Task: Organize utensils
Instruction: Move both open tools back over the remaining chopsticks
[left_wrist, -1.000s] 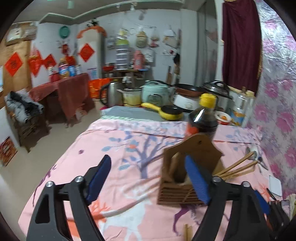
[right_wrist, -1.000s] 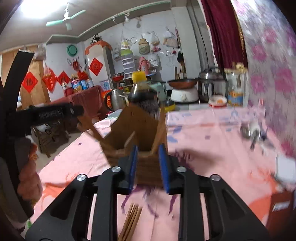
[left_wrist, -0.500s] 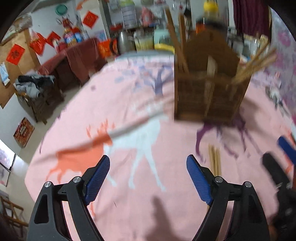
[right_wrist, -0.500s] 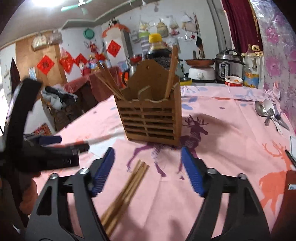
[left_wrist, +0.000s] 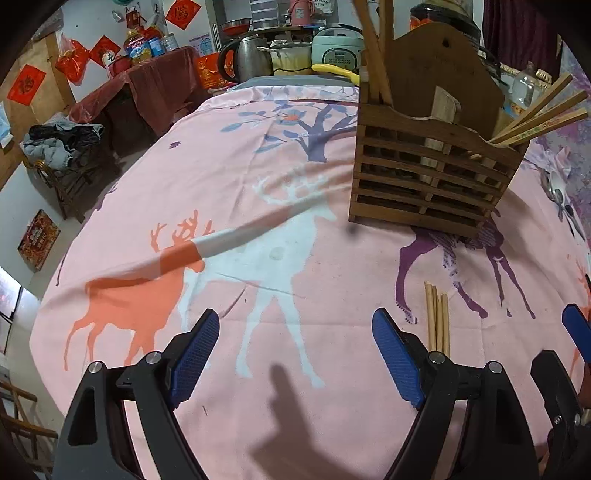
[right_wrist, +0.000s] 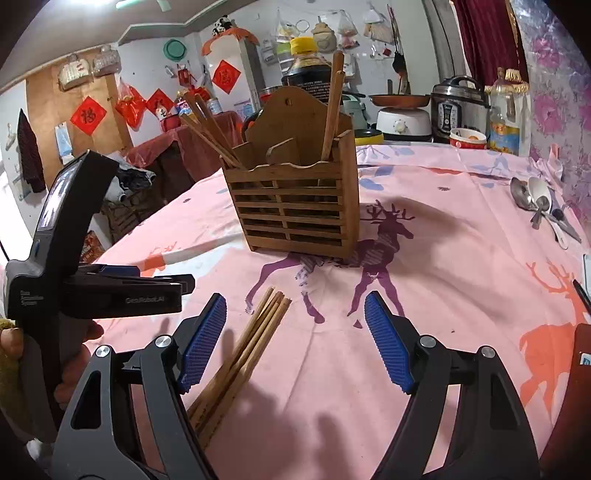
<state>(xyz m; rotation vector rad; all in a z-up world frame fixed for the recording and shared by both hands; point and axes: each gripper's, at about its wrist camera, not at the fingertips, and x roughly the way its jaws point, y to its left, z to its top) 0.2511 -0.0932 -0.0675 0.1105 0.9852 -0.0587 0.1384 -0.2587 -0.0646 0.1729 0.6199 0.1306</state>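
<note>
Nearest us, both grippers are empty and spread wide. A second ago our right gripper was pinched nearly closed right up against the wooden utensil holder; since then it has let go and drawn back, and our left gripper has tipped down from looking across the room to face the pink deer tablecloth.

Just ahead of the right gripper lies a loose bundle of chopsticks, flat on the cloth, its near end by the gripper's left finger. Beyond it stands the holder, upright, with chopsticks already leaning out of both end compartments.

Further right, a few spoons wait near the table edge.

We judge one drop-off finished, and the bundle on the cloth the next pick.
</note>
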